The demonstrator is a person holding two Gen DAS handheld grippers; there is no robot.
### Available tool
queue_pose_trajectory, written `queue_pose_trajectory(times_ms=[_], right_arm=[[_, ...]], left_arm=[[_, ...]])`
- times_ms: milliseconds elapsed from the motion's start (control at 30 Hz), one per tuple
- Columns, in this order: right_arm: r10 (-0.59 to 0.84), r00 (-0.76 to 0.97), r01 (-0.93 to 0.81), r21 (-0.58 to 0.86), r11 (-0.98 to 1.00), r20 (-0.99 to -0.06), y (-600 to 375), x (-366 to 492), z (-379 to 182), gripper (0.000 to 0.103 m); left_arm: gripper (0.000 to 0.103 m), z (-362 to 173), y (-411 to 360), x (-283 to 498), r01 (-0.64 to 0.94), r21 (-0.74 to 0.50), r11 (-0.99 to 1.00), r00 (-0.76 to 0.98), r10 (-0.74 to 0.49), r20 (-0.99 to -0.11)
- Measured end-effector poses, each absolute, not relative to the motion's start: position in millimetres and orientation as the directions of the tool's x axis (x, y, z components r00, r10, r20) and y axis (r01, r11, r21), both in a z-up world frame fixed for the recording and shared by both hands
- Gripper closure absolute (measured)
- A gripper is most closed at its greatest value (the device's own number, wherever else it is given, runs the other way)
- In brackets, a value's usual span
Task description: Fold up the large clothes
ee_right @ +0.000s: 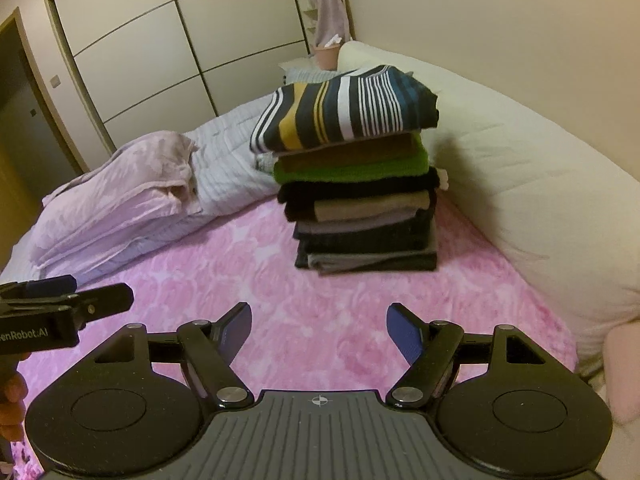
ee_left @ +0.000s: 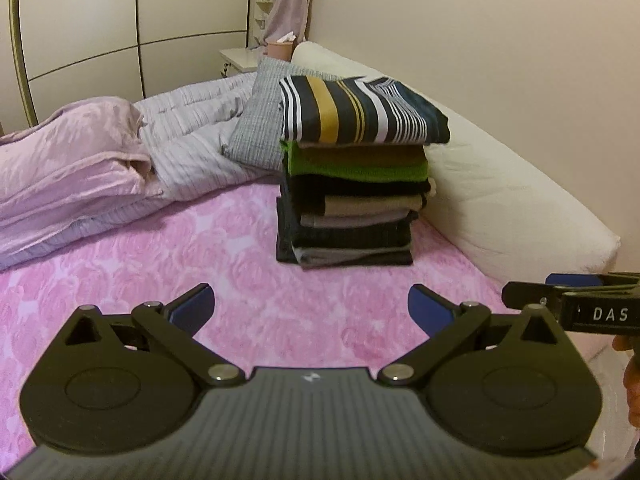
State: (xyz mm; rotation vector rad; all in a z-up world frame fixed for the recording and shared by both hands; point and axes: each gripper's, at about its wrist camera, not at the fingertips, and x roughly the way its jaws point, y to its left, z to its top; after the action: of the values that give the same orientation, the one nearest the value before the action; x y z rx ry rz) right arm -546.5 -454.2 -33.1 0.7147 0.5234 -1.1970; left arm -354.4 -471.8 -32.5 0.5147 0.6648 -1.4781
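Left wrist view: a tall stack of folded clothes (ee_left: 354, 184) sits on a pink bedspread (ee_left: 224, 248) with a soft, rose-patterned texture. The top piece is a striped garment (ee_left: 360, 110) in navy, white and mustard bands; below it lie flat layers in brown, bright green, black, tan and grey. Left of the stack, a crumpled lilac quilt (ee_left: 80, 172) with a satiny sheen is bunched up. Right of the stack runs a long cream cushion (ee_left: 512, 192), smooth and rounded. Below the stack, the left gripper (ee_left: 311, 308) hangs over the bedspread with its blue-padded jaws spread wide, nothing between them. The right gripper (ee_left: 560, 292) shows side-on at the right edge (its jaw gap cannot be read from here).

Right wrist view: the same stack (ee_right: 360, 184) stands ahead, its striped top piece (ee_right: 344, 110) tilted. Below it the right gripper (ee_right: 319, 330) is open and empty above the bedspread (ee_right: 320, 292). Only this view shows a dark doorway (ee_right: 20, 128) far left of the stack, and the left gripper (ee_right: 72, 300) seen side-on.
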Motion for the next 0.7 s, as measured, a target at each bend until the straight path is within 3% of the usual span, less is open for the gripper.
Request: queue_pose_trajectory(times_ms=[700], right_arm=[[-0.617, 0.271, 0.962, 0.188, 0.198, -0.739, -396.6, -519.6, -32.8, 0.031]], left_arm=[[0.001, -42.3, -428.9, -346.2, 0.994, -0.109, 0.029, -0.059, -0.69, -0.721]])
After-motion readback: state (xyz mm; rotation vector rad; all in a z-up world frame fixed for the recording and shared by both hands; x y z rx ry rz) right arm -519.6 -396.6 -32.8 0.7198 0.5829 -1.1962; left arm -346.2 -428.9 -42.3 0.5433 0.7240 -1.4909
